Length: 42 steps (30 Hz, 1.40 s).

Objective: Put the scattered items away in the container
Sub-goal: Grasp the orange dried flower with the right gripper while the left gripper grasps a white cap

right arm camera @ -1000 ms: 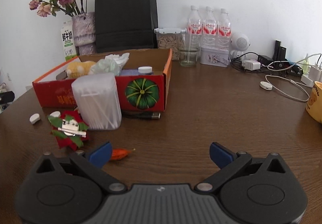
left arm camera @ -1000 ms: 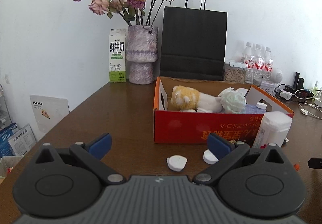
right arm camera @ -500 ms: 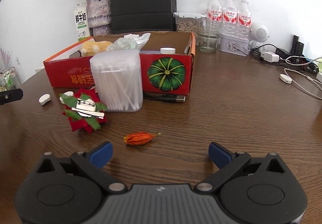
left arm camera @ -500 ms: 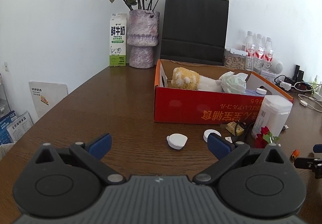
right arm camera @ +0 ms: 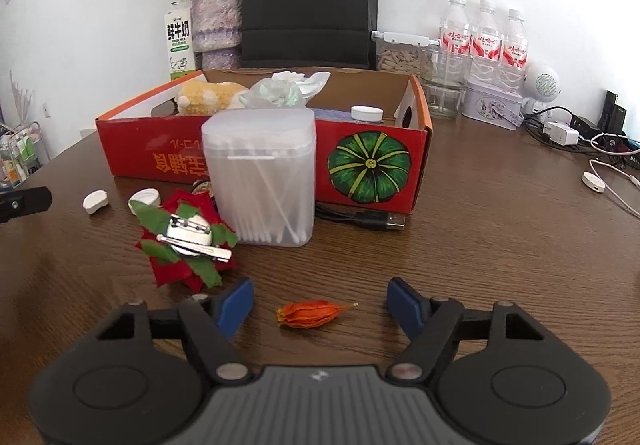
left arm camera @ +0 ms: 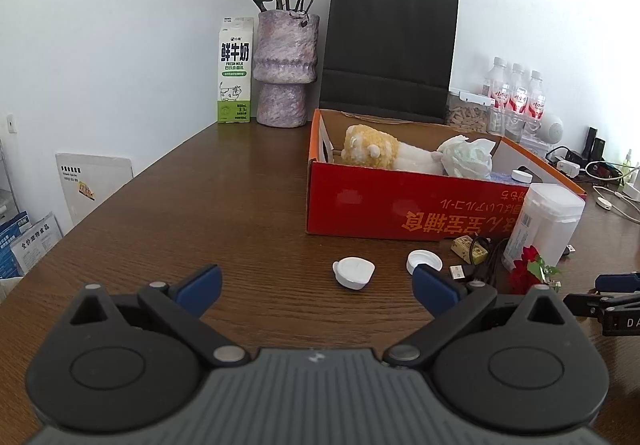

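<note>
So the right gripper point(right arm camera: 320, 303) has its fingers spread but they've just been closing in, with the orange dried pod point(right arm camera: 314, 313) lying between them, not pinched yet. Just past it there's a red flower clip point(right arm camera: 186, 245) and a clear cotton swab tub point(right arm camera: 260, 177) standing right against the red box point(right arm camera: 376, 165). 2 white caps point(left arm camera: 354, 272) sit on the brown wood surface point(left arm camera: 200, 213) ahead of the left gripper point(left arm camera: 316, 285), fingers wide apart, nothing in them. 3 water bottles point(right arm camera: 484, 41) line the far edge by the white wall.
</note>
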Tool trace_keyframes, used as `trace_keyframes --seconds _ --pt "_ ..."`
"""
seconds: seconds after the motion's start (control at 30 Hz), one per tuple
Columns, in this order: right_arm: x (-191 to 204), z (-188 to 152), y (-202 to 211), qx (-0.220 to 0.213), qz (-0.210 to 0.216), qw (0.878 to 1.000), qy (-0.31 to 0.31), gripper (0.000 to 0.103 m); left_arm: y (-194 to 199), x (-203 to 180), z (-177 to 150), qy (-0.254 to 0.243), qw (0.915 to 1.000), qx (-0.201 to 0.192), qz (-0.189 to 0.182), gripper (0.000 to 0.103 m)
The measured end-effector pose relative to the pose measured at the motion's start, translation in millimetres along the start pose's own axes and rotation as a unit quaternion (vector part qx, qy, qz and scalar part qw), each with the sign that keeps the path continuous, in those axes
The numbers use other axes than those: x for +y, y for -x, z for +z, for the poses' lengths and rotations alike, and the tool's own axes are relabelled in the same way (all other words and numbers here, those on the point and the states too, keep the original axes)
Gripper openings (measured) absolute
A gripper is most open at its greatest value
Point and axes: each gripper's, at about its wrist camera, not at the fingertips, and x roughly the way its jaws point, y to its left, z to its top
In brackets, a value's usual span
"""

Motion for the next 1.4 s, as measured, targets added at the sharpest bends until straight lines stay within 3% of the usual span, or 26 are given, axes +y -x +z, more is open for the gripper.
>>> trace_keyframes --seconds 0.07,0.13,0.3,0.83,1.4 --pt "0 0 1 -0.004 0.0 1.0 0.0 0.057 0 -1 0 -0.002 1.0 0.002 0.0 0.103" --pt "0 0 2 -0.008 0.001 1.0 -0.001 0.037 0 -1 0 -0.003 1.0 0.002 -0.001 0.103" --pt "1 -1 3 -0.014 0.005 1.0 0.003 0.011 -1 -1 0 -0.004 1.0 0.006 0.001 0.103" --pt "1 -2 4 -0.018 0.008 1.0 -0.001 0.002 -6 -6 3 -0.016 0.9997 0.015 0.005 0.103" --pt "-26 0 16 -0.072 -0.006 0.996 -0.047 0.002 -34 -17 15 -0.043 0.9978 0.051 0.007 0.103"
